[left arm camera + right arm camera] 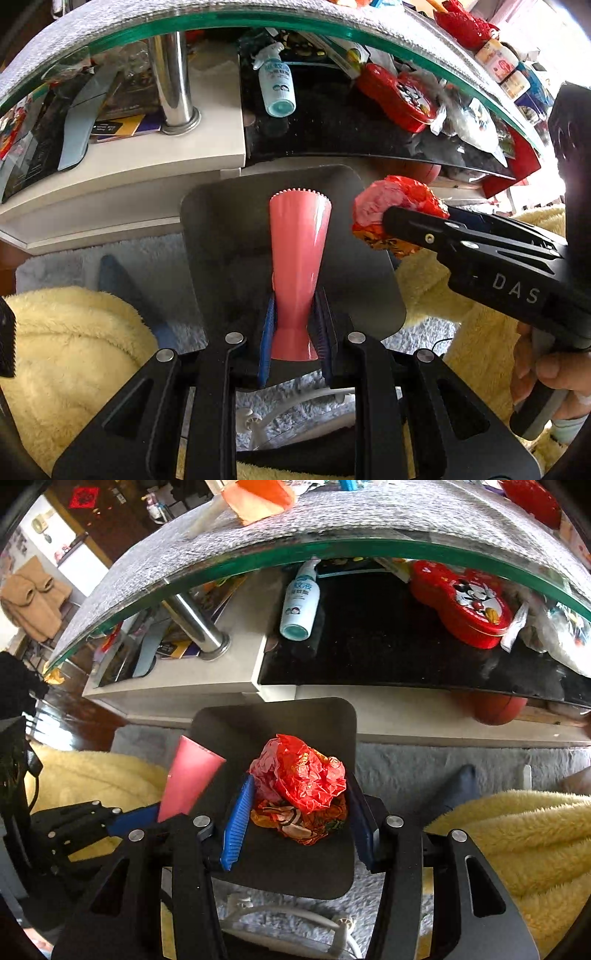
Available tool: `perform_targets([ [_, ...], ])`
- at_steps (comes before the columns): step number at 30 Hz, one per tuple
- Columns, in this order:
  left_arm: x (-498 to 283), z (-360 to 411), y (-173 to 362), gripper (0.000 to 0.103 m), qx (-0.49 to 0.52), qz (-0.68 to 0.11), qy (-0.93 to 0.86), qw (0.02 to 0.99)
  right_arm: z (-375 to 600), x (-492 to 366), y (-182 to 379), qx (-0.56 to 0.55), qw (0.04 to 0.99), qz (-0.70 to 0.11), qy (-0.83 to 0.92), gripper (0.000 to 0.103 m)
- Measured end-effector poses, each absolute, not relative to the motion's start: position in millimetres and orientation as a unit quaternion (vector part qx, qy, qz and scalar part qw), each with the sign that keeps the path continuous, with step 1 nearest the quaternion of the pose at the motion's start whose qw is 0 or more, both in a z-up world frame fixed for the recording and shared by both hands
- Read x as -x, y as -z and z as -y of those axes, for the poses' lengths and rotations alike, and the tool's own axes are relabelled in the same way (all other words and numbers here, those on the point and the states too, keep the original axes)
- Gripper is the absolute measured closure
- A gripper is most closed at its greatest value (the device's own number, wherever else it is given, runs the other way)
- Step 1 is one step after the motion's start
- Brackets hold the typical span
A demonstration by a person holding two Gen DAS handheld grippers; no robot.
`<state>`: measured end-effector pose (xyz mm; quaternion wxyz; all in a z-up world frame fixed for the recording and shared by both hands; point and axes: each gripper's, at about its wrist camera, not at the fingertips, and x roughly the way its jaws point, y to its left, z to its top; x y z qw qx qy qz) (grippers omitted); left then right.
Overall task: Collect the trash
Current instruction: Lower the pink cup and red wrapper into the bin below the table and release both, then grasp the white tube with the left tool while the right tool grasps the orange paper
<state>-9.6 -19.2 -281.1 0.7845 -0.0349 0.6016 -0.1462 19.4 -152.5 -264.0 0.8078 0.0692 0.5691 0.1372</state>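
My left gripper [295, 325] is shut on the pink handle [298, 273] of a dark grey dustpan [236, 236], held level above the rug. My right gripper [299, 812] is shut on a crumpled wad of red and orange wrappers [301, 775], held over the dustpan [280, 864]. In the left wrist view the wad [395, 210] hangs at the pan's right edge, in the right gripper [402, 225]. The pink handle [190, 779] and left gripper [122, 823] show at left in the right wrist view.
A glass-topped coffee table [258, 22] stands ahead. Its lower shelf holds a spray bottle [277, 88], a red Mickey tin [465, 602], bags and booklets. A chrome leg [177, 85] stands at left. Yellow fleece [517, 842] flanks both sides over a grey rug [399, 768].
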Motion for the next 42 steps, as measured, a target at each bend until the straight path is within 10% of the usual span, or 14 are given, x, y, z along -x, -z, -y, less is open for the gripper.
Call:
perform_targets([
  [19,-1.1,0.1,239.4,0.027,0.016,-0.558,0.108,0.823,199.8,-33.0,218.8,-0.105,0.842,-0.523,-0.088,0.016],
  [42,-72.7,-33.5,138.4,0.024,0.007,-0.457,0.081,0.886,177.3,-84.4,155.5,-0.056,0.886,-0.441,-0.129,0.020],
])
